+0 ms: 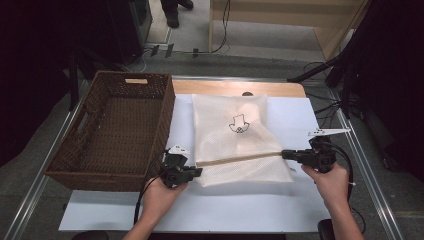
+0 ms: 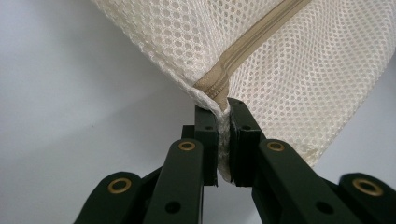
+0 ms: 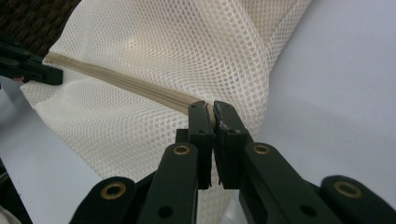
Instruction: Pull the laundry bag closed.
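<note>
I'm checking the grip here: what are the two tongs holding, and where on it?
Both hold the mesh bag: the left tongs pinch its corner at the zipper's end, the right tongs pinch the zipper at the other end.

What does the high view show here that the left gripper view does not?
High view alone: the wicker basket left of the mesh bag, the bag's printed mark, and the right gripper clamping the far end of the zipper. Left gripper view alone: the mesh weave close up and the zipper's end pinched between the left gripper pads. Both: the bag, its tan zipper, the white table cover.
</note>
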Demonstrator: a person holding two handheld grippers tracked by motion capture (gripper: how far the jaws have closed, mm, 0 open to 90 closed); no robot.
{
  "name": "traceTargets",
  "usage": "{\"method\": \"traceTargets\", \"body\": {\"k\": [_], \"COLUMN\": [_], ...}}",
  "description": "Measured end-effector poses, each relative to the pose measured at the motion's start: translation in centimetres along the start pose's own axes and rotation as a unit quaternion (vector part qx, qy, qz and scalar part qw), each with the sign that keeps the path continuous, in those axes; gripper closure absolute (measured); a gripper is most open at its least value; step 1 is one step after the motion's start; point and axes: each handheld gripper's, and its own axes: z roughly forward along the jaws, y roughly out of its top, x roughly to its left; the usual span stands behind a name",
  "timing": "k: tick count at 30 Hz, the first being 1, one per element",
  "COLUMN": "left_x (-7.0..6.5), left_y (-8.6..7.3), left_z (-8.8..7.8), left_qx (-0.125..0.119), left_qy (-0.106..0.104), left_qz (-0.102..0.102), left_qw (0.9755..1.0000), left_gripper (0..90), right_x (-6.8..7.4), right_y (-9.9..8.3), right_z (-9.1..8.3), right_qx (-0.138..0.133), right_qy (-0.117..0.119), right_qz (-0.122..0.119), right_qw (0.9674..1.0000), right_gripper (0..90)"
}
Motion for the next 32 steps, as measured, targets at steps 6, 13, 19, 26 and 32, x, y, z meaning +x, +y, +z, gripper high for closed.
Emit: {"method": "traceTargets", "body": {"k": [6, 13, 19, 26, 32], "left_x": [0.0, -0.6, -1.4, -1.4, -1.4], "left_y": [-0.5, -0.6, -0.5, -0.4, -0.4], "left_z": [0.1, -0.7, -1.8, -2.6, -2.7], "left_qx": [0.001, -0.015, -0.035, -0.047, -0.046], "left_qy": [-0.025, -0.023, -0.024, -0.033, -0.031], "left_qz": [0.000, 0.026, 0.046, 0.050, 0.055], "left_qw": [0.9997, 0.9993, 0.9980, 0.9971, 0.9970], "left_gripper": [77.1, 42.2, 34.9, 33.8, 33.5], "right_x": [-0.3, -0.5, -0.8, -1.0, -1.2], "right_y": [-0.7, -1.0, -1.2, -1.3, -1.3], "right_z": [0.9, 0.8, 0.8, 1.0, 1.1], "right_qx": [0.018, -0.026, -0.042, -0.047, -0.044], "right_qy": [-0.006, -0.037, -0.059, -0.075, -0.076], "right_qz": [-0.011, -0.022, -0.036, -0.034, -0.034], "right_qw": [0.9998, 0.9988, 0.9967, 0.9955, 0.9955], "right_gripper": [71.7, 39.3, 35.7, 34.6, 34.4]}}
